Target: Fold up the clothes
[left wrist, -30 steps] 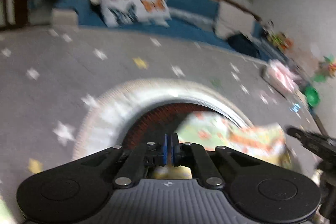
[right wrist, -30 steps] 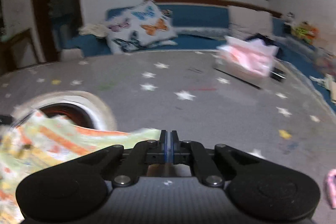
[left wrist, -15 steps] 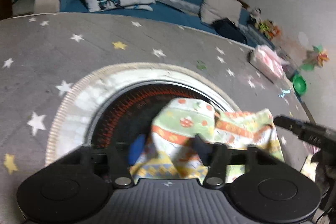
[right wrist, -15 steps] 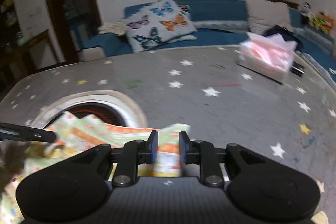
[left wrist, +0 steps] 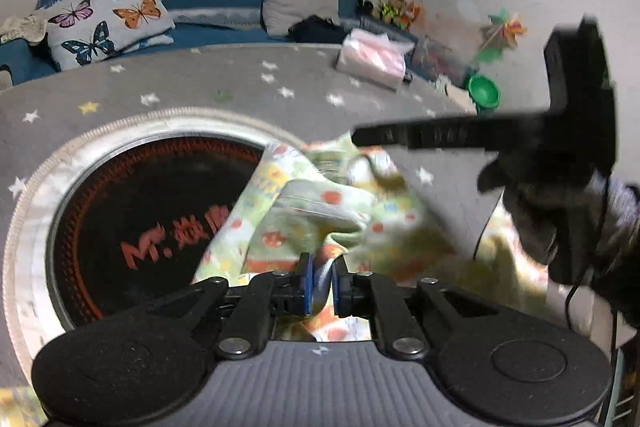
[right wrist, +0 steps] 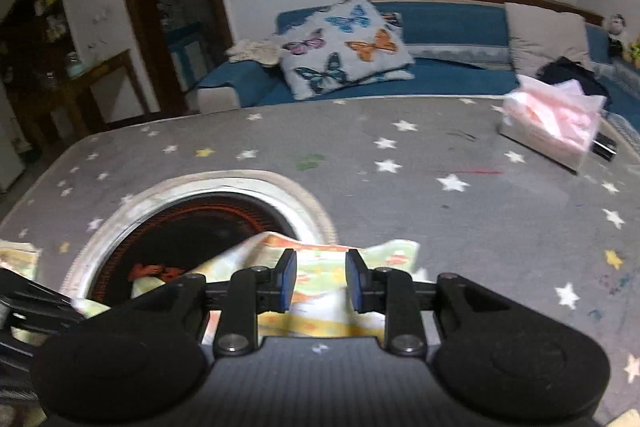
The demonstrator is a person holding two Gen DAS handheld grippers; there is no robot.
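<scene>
two grippers over one patterned garment. left wrist view: left gripper (left wrist: 320, 285), blue pads a narrow gap apart after just opening a little, a fold of the green-and-orange garment (left wrist: 316, 211) between them; whether the pads pinch it cannot be told. garment lies crumpled across the rim of the round black heater plate (left wrist: 132, 211) on the star-print table cover (left wrist: 240, 83). right wrist view: right gripper (right wrist: 321, 281), jaws just widened, apart, cloth lying below and between them, unpinched. tissue pack (right wrist: 552, 123) far right.
</scene>
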